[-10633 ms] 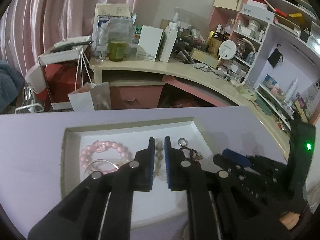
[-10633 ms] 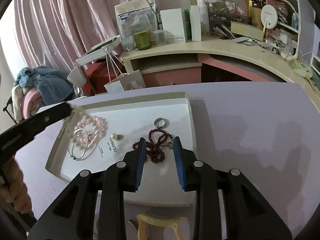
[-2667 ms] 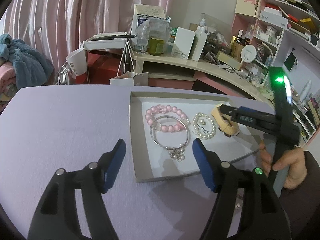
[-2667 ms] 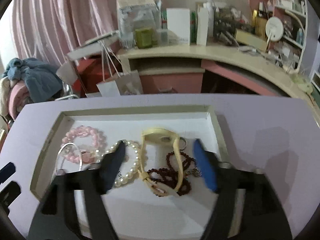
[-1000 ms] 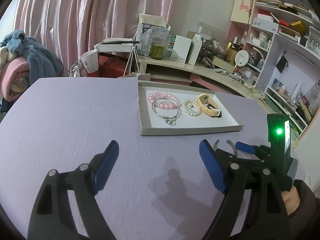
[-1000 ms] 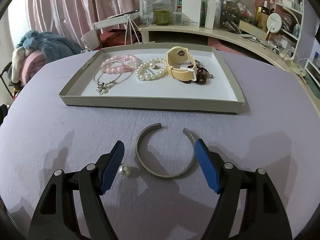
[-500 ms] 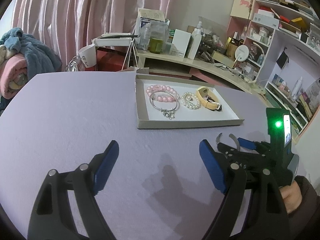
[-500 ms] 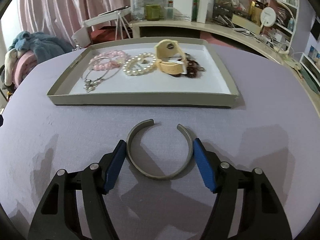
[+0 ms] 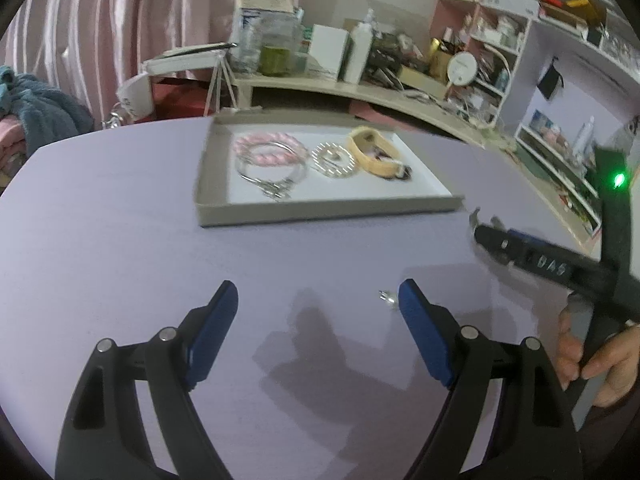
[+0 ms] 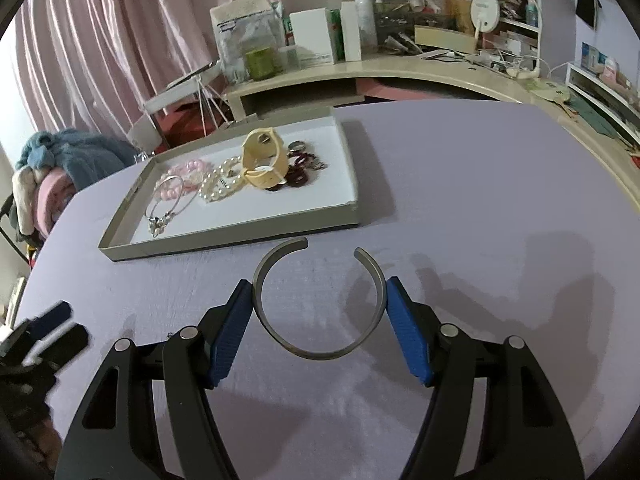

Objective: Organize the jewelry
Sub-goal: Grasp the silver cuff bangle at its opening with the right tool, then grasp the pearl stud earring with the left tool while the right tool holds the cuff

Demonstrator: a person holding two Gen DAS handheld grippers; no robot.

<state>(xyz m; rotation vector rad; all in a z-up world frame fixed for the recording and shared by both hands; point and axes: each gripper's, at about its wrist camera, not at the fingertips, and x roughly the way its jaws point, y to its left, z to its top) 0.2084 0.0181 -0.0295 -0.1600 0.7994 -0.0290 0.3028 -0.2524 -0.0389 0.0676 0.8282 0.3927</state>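
While the left gripper (image 9: 316, 312) is held over the purple table (image 9: 120, 240) with its fingers wide apart and nothing between them, a small pearl stud (image 9: 389, 298) is seen just beside the right fingertip. A tray (image 9: 320, 213) of bracelets is set toward the far edge.

From the right wrist, the right gripper (image 10: 320, 304) is seen clamped on a silver cuff bangle (image 10: 318, 354), both pads touching its sides, just before the tray's (image 10: 240, 236) near wall.

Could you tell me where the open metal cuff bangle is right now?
In the right wrist view, the cuff bangle sits between the right gripper fingers, over the purple table just in front of the tray.
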